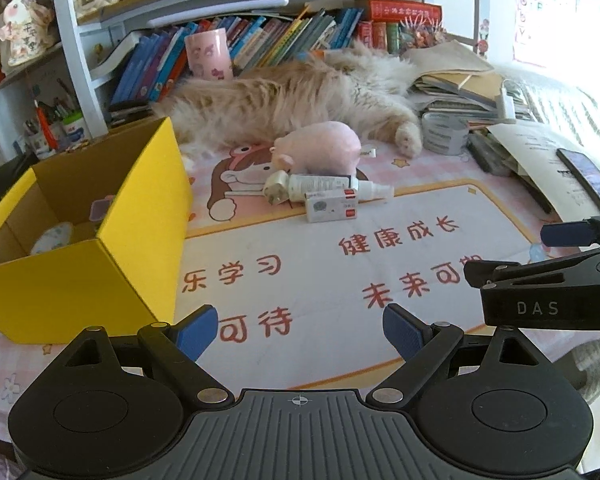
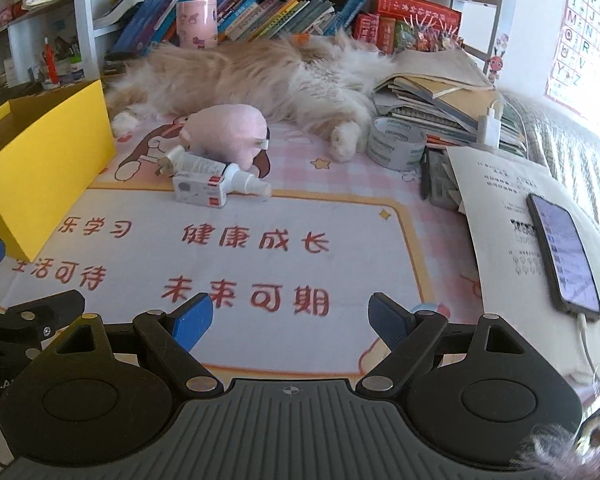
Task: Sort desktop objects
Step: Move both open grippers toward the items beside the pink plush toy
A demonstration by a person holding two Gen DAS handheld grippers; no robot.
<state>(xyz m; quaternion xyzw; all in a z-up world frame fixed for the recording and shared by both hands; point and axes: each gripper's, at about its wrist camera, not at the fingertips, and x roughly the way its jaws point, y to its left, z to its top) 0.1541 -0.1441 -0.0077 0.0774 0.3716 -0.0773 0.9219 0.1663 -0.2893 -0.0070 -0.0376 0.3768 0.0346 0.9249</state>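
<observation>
A pink plush toy point(image 1: 320, 146) point(image 2: 230, 132) lies mid-desk on the printed mat. In front of it sit a white spray bottle point(image 1: 340, 187) point(image 2: 242, 180), a small white box with red marks point(image 1: 330, 206) point(image 2: 199, 191) and a white plug adapter point(image 1: 275, 189) point(image 2: 171, 158). An open yellow box point(image 1: 100, 240) point(image 2: 40, 176) stands at the left; a round pale item lies inside. My left gripper point(image 1: 298, 330) is open with nothing between its pads, well short of the pile. My right gripper point(image 2: 290, 320) is open too, hovering over the mat's red lettering.
A fluffy cat point(image 1: 292, 96) point(image 2: 260, 76) lies stretched across the back of the desk. A tape roll point(image 2: 396, 142), stacked notebooks point(image 2: 432, 96), papers and a charging phone point(image 2: 564, 252) fill the right side. Bookshelves and a pink cup point(image 1: 210, 54) stand behind.
</observation>
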